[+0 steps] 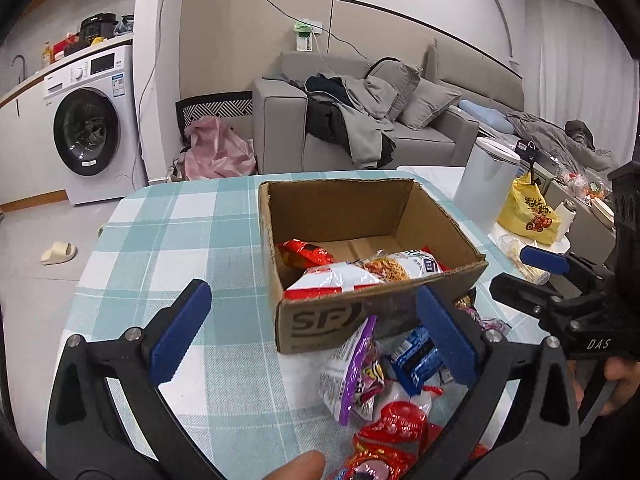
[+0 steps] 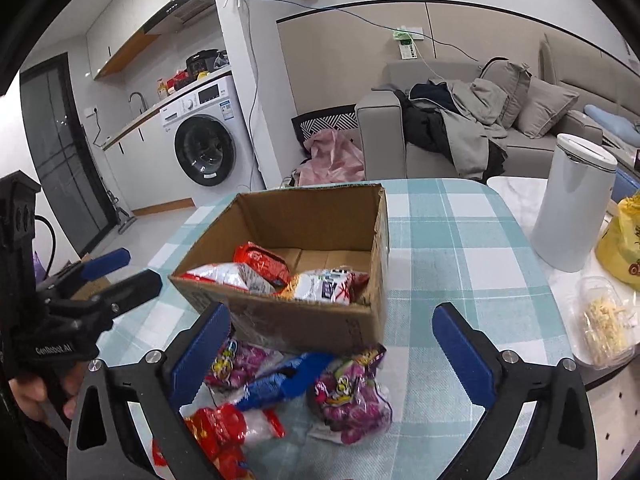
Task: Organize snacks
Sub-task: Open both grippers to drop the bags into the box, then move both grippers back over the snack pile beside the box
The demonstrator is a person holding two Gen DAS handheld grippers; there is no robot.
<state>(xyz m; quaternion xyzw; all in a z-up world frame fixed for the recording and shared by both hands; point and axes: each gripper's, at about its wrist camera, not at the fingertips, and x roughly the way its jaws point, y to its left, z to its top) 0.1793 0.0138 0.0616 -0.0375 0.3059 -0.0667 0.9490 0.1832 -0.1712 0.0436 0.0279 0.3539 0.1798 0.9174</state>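
Snacks [image 2: 320, 284] lie flat in box [image 2: 312, 216].

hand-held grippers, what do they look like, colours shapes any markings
Both match: the left hand-held gripper and right hand-held gripper have black frames with triangular cutouts, silver pivot screws and two long fingers faced with ribbed blue pads. White lettering marks the bodies: "DAS" on the right one, "GenRobot.AI" on the left. No sleeves show.
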